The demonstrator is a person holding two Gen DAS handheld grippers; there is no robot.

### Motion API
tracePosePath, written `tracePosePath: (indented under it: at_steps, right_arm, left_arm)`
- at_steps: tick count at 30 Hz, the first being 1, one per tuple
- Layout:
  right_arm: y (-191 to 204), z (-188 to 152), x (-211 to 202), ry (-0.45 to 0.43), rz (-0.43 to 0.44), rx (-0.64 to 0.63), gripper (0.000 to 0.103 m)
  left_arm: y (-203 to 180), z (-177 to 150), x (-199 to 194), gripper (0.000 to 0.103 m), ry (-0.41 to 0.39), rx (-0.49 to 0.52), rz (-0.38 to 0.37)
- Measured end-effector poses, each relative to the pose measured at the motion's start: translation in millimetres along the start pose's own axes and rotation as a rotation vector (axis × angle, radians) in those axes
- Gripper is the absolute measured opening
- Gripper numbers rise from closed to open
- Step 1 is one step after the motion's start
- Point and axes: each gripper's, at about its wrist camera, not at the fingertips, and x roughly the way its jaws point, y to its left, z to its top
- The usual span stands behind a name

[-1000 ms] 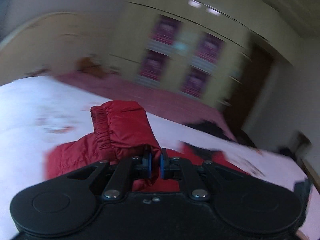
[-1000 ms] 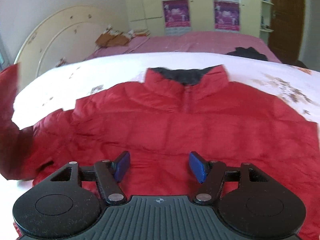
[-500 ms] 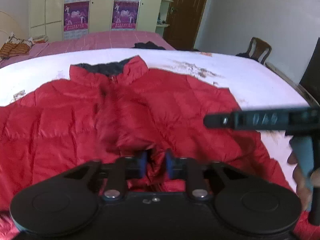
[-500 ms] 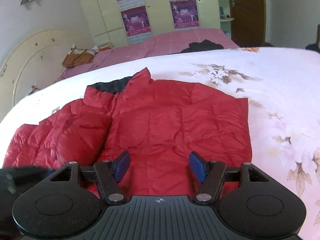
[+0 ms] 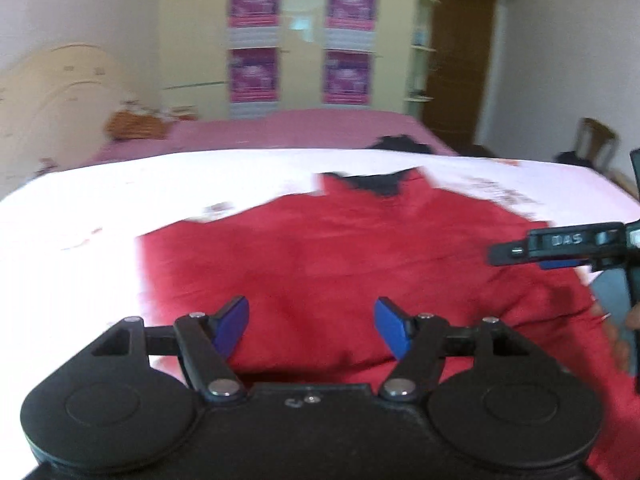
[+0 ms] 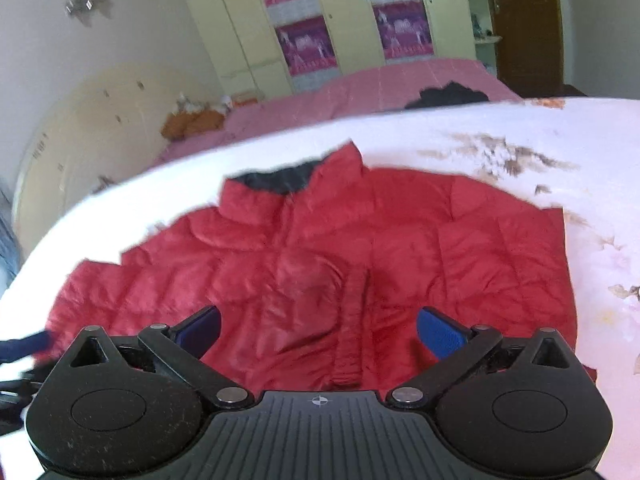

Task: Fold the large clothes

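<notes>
A red puffer jacket with a dark collar lining lies front up on the white floral bedspread. One sleeve is folded over its front, cuff toward me. My right gripper hovers over the jacket's lower part, jaws opening wide, with nothing pinched between them. In the left wrist view the jacket is blurred. My left gripper is above its hem, jaws opening and gripping no cloth. The right gripper and the hand holding it show at the right edge.
A pink bed with a black garment lies beyond the white one. A cream headboard stands at the left. A wardrobe with purple posters, a brown door and a chair stand behind.
The left gripper carried the sleeve over the jacket front, let go of it and opened. The right gripper's jaws widened and its view shifted slightly across the jacket.
</notes>
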Motion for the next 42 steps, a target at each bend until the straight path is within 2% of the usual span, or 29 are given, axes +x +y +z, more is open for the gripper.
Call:
tracePosePath:
  at_steps: [2, 3, 4, 5, 8, 9, 10, 11, 14, 16, 17, 18, 19, 23, 27, 28, 30, 33, 37, 42]
  right_arm:
    - [1.1, -3.3, 10.1, 0.035, 0.027, 0.014, 0.102]
    - [1.4, -5.0, 13.3, 0.039, 0.024, 0.009, 0.097]
    - [2.6, -5.6, 17.4, 0.046, 0.021, -0.001, 0.077]
    - [4.2, -6.1, 21.6, 0.060, 0.021, -0.006, 0.067]
    - [8.3, -8.0, 27.1, 0.073, 0.018, -0.019, 0.054]
    - [9.1, -7.8, 26.0, 0.072, 0.024, -0.022, 0.035]
    - [8.2, -5.3, 24.5, 0.067, 0.044, -0.015, 0.026]
    - [7.6, -1.6, 21.7, 0.052, 0.047, -0.007, 0.021]
    - [6.5, 14.1, -2.5, -0.055, 0.003, -0.037, 0.021]
    - [1.0, 25.3, -21.2, -0.116, -0.023, -0.053, 0.021]
    - [-3.7, 30.3, -31.8, -0.148, -0.043, -0.063, 0.021]
    - [-7.4, 33.8, -38.7, -0.167, -0.058, -0.068, 0.021]
    - [-13.5, 36.0, -45.4, -0.180, -0.074, -0.068, 0.021]
    - [-40.9, 24.2, -45.7, -0.140, -0.129, -0.038, 0.021]
    - [-62.3, -6.8, -13.5, 0.004, -0.185, 0.030, 0.021]
    - [-65.7, -11.1, -9.4, 0.017, -0.193, 0.038, 0.021]
    - [-67.4, -17.1, -10.6, 0.017, -0.206, 0.027, 0.021]
    - [-68.0, -18.5, -18.1, 0.009, -0.212, 0.023, 0.021]
    - [-73.9, -20.3, -16.8, 0.030, -0.232, 0.029, 0.022]
    - [-71.5, -10.9, -36.4, -0.028, -0.216, 0.020, 0.024]
  left_arm:
    - [17.4, -12.2, -6.4, 0.068, 0.014, -0.016, 0.060]
    - [24.7, -16.6, -10.3, 0.068, 0.022, -0.021, 0.085]
    - [31.9, -23.7, -11.8, 0.068, 0.037, -0.027, 0.112]
    - [37.0, -30.0, -10.6, 0.068, 0.054, -0.030, 0.131]
    - [40.2, -39.9, 5.7, 0.066, 0.095, -0.026, 0.163]
    - [39.4, -39.3, 10.1, 0.066, 0.095, -0.022, 0.165]
    - [37.5, -37.9, 16.2, 0.065, 0.090, -0.021, 0.165]
    - [36.7, -35.0, 22.2, 0.065, 0.084, -0.019, 0.167]
    - [33.0, -29.5, 38.6, 0.059, 0.075, 0.003, 0.188]
    - [30.8, -25.8, 48.1, 0.041, 0.071, 0.014, 0.204]
    - [31.5, -27.3, 52.7, 0.038, 0.074, 0.022, 0.203]
    - [30.0, -26.7, 53.9, 0.030, 0.074, 0.028, 0.199]
    - [27.8, -24.6, 55.3, 0.029, 0.075, 0.040, 0.193]
    - [12.7, -24.4, 54.8, 0.028, 0.054, 0.096, 0.153]
    - [14.8, -31.6, 65.2, 0.028, 0.106, 0.094, 0.136]
    - [16.3, -31.1, 63.0, 0.028, 0.113, 0.091, 0.130]
    - [19.0, -28.6, 58.9, 0.026, 0.117, 0.081, 0.119]
    - [27.6, -29.0, 48.5, 0.011, 0.105, 0.049, 0.130]
    - [44.4, -38.8, 42.0, 0.011, 0.146, -0.015, 0.158]
    - [58.3, -22.4, 17.7, 0.011, 0.098, -0.107, 0.136]
